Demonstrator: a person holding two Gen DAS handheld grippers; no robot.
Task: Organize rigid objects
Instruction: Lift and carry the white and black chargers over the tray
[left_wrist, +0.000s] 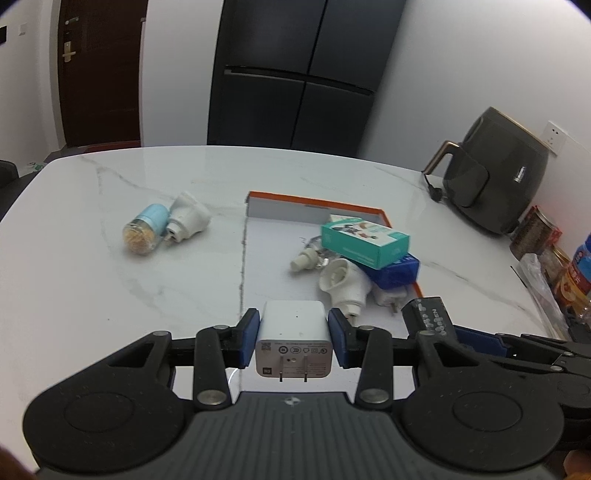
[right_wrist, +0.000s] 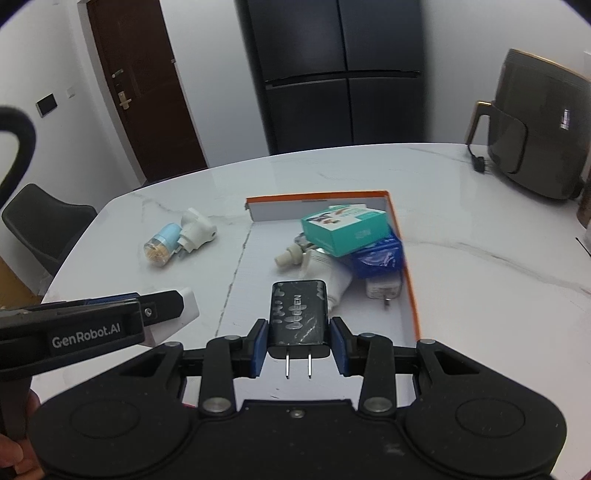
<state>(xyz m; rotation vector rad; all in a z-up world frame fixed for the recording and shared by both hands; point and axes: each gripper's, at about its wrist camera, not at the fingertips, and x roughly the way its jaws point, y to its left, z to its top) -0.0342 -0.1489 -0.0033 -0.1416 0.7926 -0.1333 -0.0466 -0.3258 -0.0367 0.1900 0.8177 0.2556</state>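
While the right gripper (right_wrist: 299, 345) is clenching a black charger (right_wrist: 298, 314), prongs toward the camera, and the left gripper (left_wrist: 293, 341) is clamping a white charger (left_wrist: 293, 338), the orange-rimmed tray (right_wrist: 412, 291) is lying straight ahead, the right gripper nearer its pile

A white marble-veined table (left_wrist: 147, 266) stands before a tall black four-door fridge (left_wrist: 295, 74) against plain white walls (left_wrist: 461, 74). A dark brown wooden door (right_wrist: 147, 92) with a brass handle sits to the left, a black chair (right_wrist: 44, 225) beside the table, a white wall socket (left_wrist: 553, 137) on the right
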